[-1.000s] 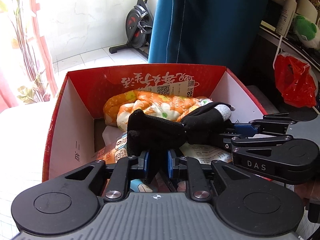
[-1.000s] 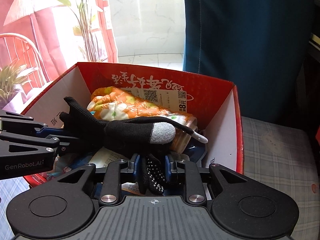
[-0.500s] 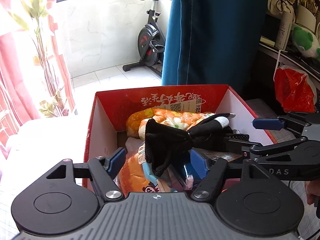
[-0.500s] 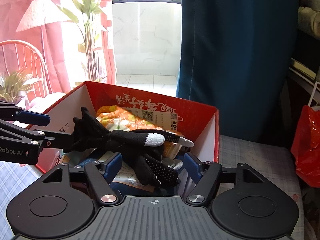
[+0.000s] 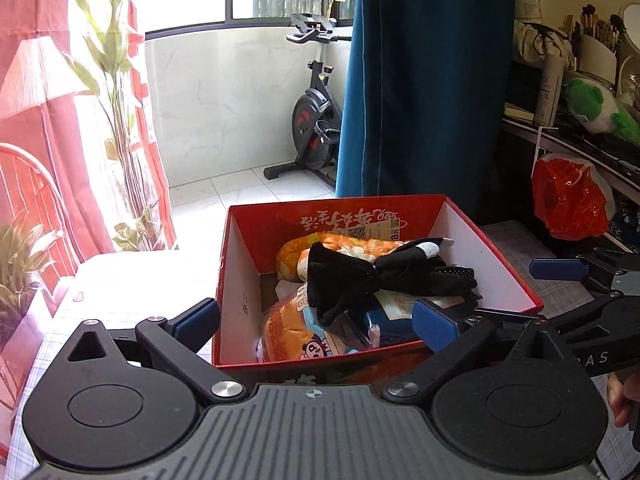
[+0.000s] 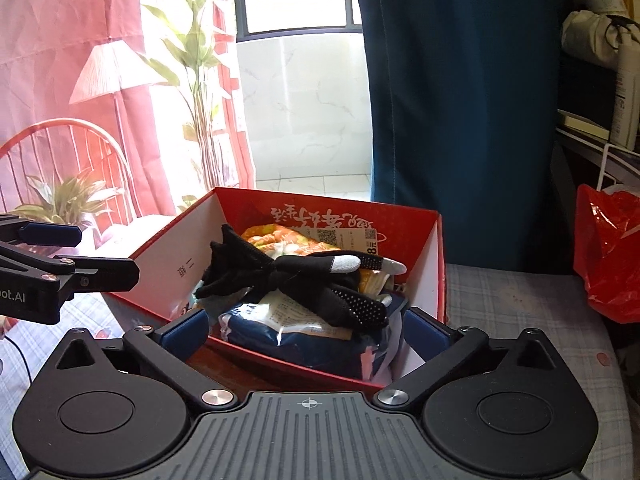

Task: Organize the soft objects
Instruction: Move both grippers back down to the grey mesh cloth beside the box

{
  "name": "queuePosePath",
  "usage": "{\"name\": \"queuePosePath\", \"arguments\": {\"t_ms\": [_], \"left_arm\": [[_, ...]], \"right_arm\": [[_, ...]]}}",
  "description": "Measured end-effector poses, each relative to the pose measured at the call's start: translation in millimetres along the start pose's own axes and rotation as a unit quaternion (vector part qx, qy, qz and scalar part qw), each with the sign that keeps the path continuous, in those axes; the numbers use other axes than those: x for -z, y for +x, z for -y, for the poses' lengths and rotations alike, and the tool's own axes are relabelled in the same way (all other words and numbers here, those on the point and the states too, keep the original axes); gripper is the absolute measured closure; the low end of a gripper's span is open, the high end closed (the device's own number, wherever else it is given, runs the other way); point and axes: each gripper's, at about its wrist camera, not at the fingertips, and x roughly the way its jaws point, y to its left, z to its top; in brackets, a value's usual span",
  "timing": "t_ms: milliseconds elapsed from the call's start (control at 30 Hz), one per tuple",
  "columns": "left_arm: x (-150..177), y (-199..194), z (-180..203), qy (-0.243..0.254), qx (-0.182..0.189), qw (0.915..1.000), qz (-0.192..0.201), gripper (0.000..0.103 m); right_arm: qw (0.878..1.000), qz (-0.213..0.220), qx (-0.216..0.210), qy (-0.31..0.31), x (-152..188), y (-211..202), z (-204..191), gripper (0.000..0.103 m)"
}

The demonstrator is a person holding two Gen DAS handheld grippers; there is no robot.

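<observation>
- The black gloves [image 5: 384,276], knotted together at the middle, lie on top of the pile inside the red box [image 5: 504,268]; their grey fingertips point toward the box's far right corner.
- Under the gloves sit an orange flowered cloth bundle [image 5: 340,246] against the back wall, an orange snack packet [image 5: 292,332] at the near left, and a dark blue packet [image 6: 304,340] with a white label.
- The left gripper [image 5: 316,320] is opening, its blue pads spread wide on either side of the box's near wall, gripping nothing.
- The right gripper [image 6: 306,330] is opening too, its pads straddling the near corner of the box and holding nothing; the gloves lie beyond both pairs of pads, untouched.
- The box's near wall stands between each gripper and the gloves.
- Around the box: a checked cloth [image 6: 520,320] under it, a red plastic bag [image 5: 568,196] hanging to the right, a dark blue curtain [image 5: 424,80] behind, an exercise bike [image 5: 316,116] on the tiled balcony, a pink curtain [image 6: 80,60] and leafy plants [image 6: 192,40] on the left.
- A second ago each gripper pinched one end of the gloves, low inside the box. Now both have let go and pulled back and upward, so the whole box shows, and the gloves rest where they were released.
</observation>
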Motion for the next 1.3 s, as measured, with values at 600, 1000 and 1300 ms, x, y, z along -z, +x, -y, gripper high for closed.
{"name": "queuePosePath", "arguments": {"t_ms": [600,1000,1300], "left_arm": [[87,-22,-1,-0.032,0.003,0.9994,-0.013,0.000],[106,7,-22,-0.075,-0.006,0.9958,-0.052,0.001],[110,21,-58,-0.139,0.008,0.9880,-0.067,0.035]], "right_arm": [[1.000,0.001,-0.014,0.025,78,-19,1,0.001],[0.998,-0.040,-0.008,0.047,119,1,-2,0.008],[0.996,-0.061,-0.012,0.061,145,15,-3,0.021]]}}
